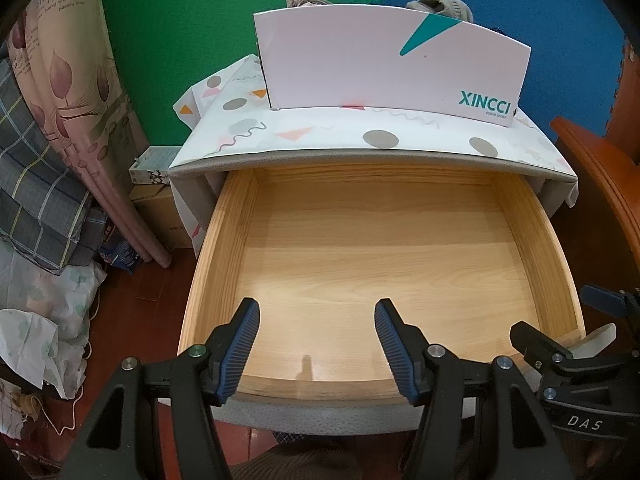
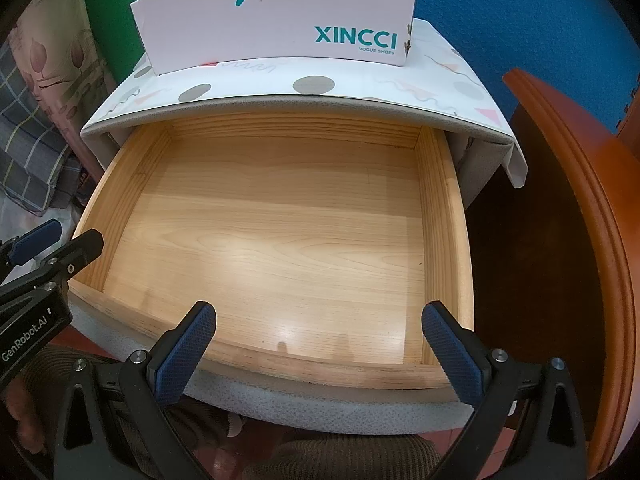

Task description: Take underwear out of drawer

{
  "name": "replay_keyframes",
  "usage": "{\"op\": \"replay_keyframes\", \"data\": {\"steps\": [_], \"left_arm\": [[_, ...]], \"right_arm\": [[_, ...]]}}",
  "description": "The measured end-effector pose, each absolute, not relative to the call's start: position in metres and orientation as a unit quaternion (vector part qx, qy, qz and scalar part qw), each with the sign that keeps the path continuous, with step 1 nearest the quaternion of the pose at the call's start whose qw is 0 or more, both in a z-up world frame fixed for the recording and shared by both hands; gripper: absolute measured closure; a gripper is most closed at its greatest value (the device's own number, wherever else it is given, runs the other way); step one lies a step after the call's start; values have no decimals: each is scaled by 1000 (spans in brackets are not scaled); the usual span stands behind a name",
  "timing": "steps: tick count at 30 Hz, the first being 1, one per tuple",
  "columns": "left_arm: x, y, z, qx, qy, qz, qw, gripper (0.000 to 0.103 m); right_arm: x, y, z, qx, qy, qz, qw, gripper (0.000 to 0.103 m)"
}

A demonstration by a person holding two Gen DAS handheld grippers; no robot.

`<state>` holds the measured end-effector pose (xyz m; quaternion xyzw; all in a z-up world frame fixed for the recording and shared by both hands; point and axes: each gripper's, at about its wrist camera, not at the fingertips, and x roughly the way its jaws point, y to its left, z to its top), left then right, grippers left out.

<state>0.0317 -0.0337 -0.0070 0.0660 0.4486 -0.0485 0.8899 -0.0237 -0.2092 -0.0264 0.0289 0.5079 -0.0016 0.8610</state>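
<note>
The wooden drawer (image 1: 208, 260) (image 2: 444, 220) stands pulled out, and its visible floor is bare in both views. No underwear shows inside it. A white XINCCI shoebox (image 1: 360, 64) (image 2: 280, 28) sits on the cabinet top; grey knitted fabric (image 1: 440, 4) sticks up behind its rim, and I cannot tell what it is. My left gripper (image 1: 317, 306) (image 2: 66, 236) hovers open over the drawer's front edge with nothing between its fingers. My right gripper (image 2: 319, 310) (image 1: 560, 316) is open too, just to its right, and holds nothing.
A patterned cover (image 1: 360, 132) drapes the cabinet top. An orange wooden furniture edge (image 2: 580, 200) stands close on the right. On the left are folded bedding (image 1: 48, 160) and cardboard boxes (image 1: 160, 208) on the floor. A person's lap lies below the drawer front.
</note>
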Motion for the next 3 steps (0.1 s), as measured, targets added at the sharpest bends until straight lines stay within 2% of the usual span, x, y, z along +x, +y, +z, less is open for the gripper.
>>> {"op": "replay_keyframes", "data": {"steps": [3], "left_arm": [[32,-34,-7,63,450,-49,890,42]], "right_arm": [[-24,-209,-26,29,508,-2,861,1]]}}
